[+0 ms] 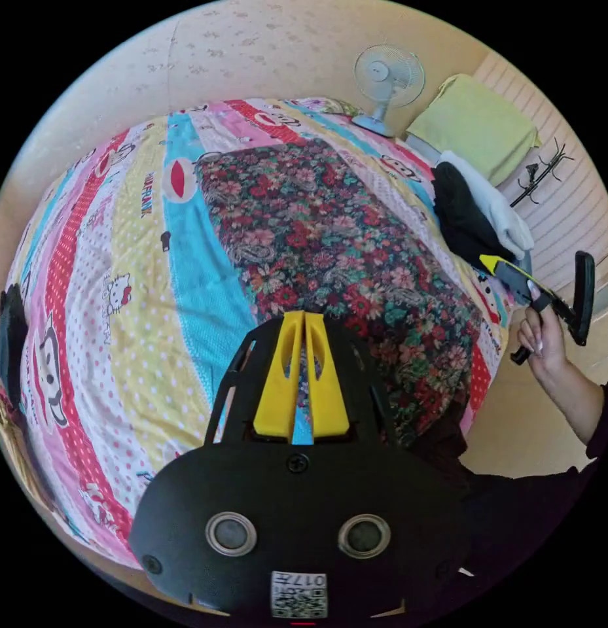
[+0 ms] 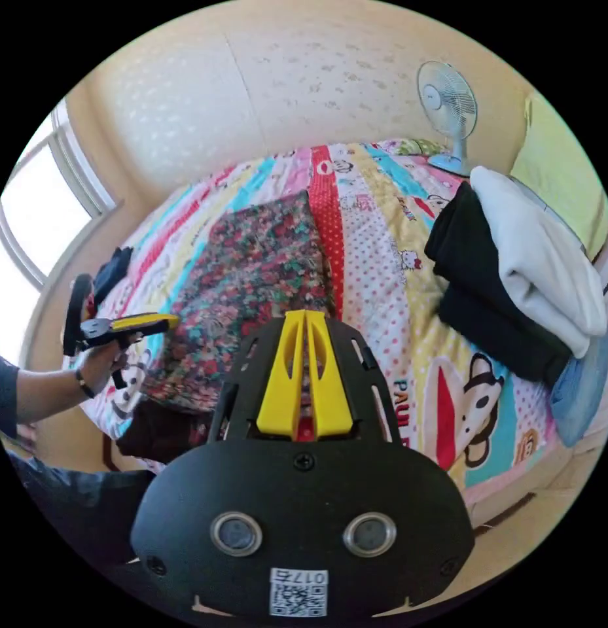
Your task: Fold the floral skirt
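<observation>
The skirt (image 1: 330, 261) lies spread flat on the bed (image 1: 120, 275), apparently ready for folding. The left hand-held gripper (image 1: 305, 320) and right hand-held gripper (image 2: 305, 319) hover above it, jaws closed and empty.

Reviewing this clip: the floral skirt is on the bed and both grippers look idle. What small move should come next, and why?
Probably lower the left gripper to the near hem of the floral skirt and open it to pinch the edge. The skirt lies spread flat on the striped bedspread, unfolded, and both grippers hover above it with jaws closed on nothing; the right gripper is equally free.
</observation>
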